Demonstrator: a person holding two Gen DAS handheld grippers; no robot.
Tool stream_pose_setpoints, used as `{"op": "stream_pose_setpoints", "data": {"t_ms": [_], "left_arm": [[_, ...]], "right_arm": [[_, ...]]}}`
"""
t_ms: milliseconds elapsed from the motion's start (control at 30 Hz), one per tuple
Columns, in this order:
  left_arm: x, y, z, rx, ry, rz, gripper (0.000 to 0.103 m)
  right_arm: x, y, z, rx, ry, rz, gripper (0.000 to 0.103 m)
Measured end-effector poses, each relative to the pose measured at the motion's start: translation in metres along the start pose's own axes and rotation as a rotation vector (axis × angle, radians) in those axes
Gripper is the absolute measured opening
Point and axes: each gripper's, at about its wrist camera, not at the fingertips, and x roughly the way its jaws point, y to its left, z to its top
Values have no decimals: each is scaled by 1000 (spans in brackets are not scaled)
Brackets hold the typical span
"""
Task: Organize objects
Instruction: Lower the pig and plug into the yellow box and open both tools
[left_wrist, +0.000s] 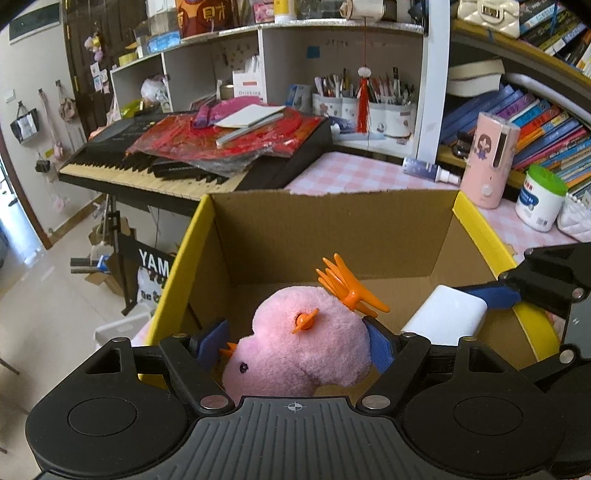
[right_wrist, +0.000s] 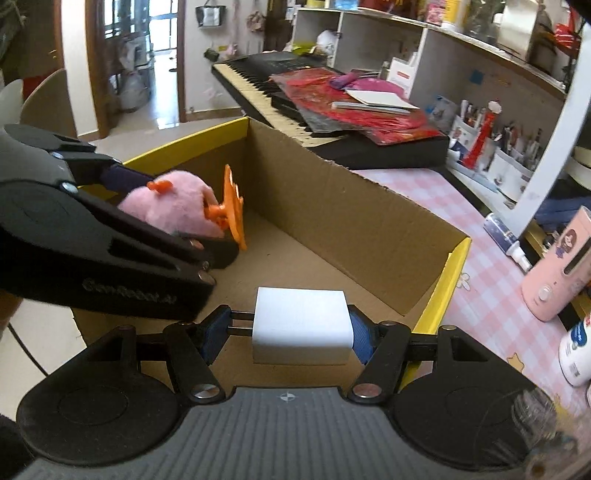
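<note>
A pink plush toy (left_wrist: 306, 350) with an orange crest and beak sits between the blue pads of my left gripper (left_wrist: 295, 345), which is shut on it. It hangs inside an open cardboard box (left_wrist: 332, 229) with yellow outer sides. My right gripper (right_wrist: 288, 334) is shut on a white charger plug (right_wrist: 301, 325); its two metal prongs rest against the left pad. Both grippers are low in the box (right_wrist: 351, 221), side by side. The right wrist view shows the plush toy (right_wrist: 173, 210) to the left, and the left wrist view shows the plug (left_wrist: 443, 314) to the right.
The box stands on a pink checked tablecloth (right_wrist: 491, 295). A piano keyboard (left_wrist: 155, 173) under red bags lies behind it. To the right stand a pink bottle (left_wrist: 487, 162), a spray bottle (left_wrist: 432, 170) and a white tub (left_wrist: 541, 199). Shelves with books and pen cups are at the back.
</note>
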Motion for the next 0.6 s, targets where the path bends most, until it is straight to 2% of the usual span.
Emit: {"op": "stream_pose_setpoints", "data": {"t_ms": [367, 533, 600], "left_arm": [[3, -2, -2, -18, 0, 13, 77], [1, 1, -3, -30, -10, 18, 80], [-1, 2, -3, -38, -20, 20, 85]], "right_arm": [[6, -7, 4, -45, 4, 52, 64], [5, -6, 4, -49, 5, 55, 63], [4, -5, 3, -42, -3, 45, 64]]}}
